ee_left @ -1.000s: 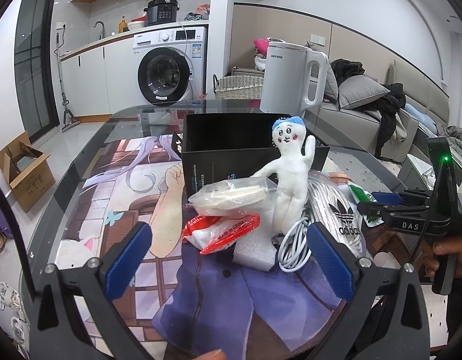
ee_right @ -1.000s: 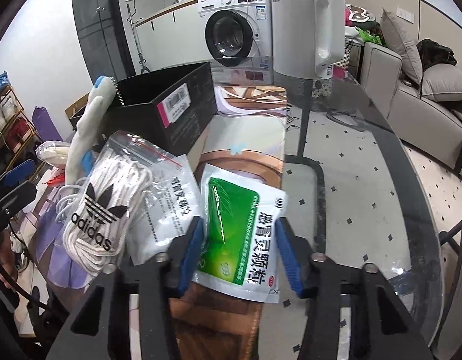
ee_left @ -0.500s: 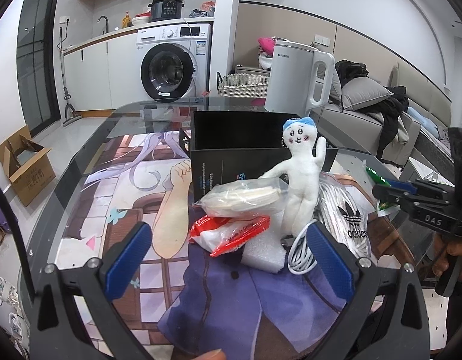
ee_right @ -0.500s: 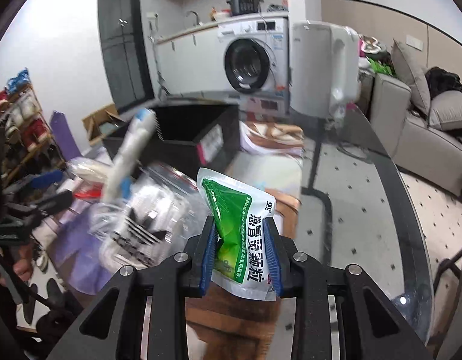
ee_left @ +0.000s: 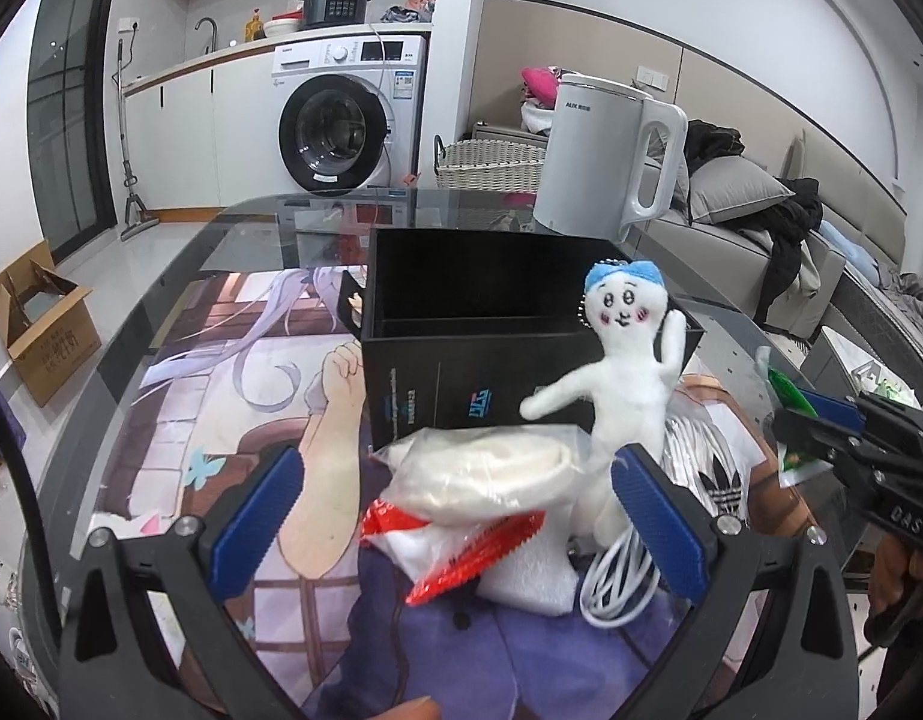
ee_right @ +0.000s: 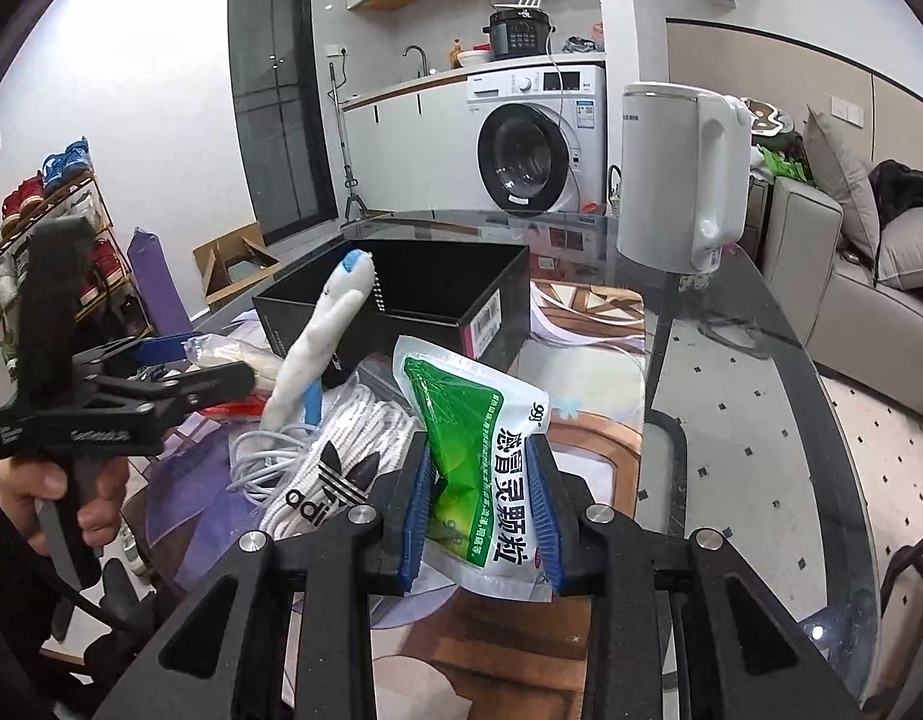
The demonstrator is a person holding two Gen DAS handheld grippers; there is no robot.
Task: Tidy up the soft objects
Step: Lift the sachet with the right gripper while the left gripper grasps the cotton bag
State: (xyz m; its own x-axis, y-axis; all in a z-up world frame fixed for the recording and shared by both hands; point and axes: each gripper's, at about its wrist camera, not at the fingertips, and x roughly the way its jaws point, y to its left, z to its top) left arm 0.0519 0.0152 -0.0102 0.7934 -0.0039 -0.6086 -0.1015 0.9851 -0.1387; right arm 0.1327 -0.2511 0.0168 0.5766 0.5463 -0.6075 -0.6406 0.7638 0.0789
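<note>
My right gripper [ee_right: 482, 504] is shut on a green and white medicine pouch [ee_right: 476, 456] and holds it above the table; the pouch shows at the right edge of the left wrist view [ee_left: 788, 420]. My left gripper [ee_left: 461, 516] is open, its pads either side of a clear bag of cream cloth [ee_left: 491, 474] and a red and white packet [ee_left: 461, 552]. A white plush doll with a blue cap [ee_left: 623, 372] leans on the open black box [ee_left: 491, 312]. A bag of white adidas laces [ee_right: 335, 450] lies beside the doll.
A white kettle [ee_left: 599, 156] stands behind the box on the glass table [ee_right: 761, 420]. A white cable [ee_left: 611, 576] and a white foam piece [ee_left: 527, 582] lie by the pile. A printed mat [ee_left: 233, 396] covers the table's left part.
My right gripper closed on the green pouch and lifted it off the table. My left gripper moved forward, closer to the cloth bag and the red packet.
</note>
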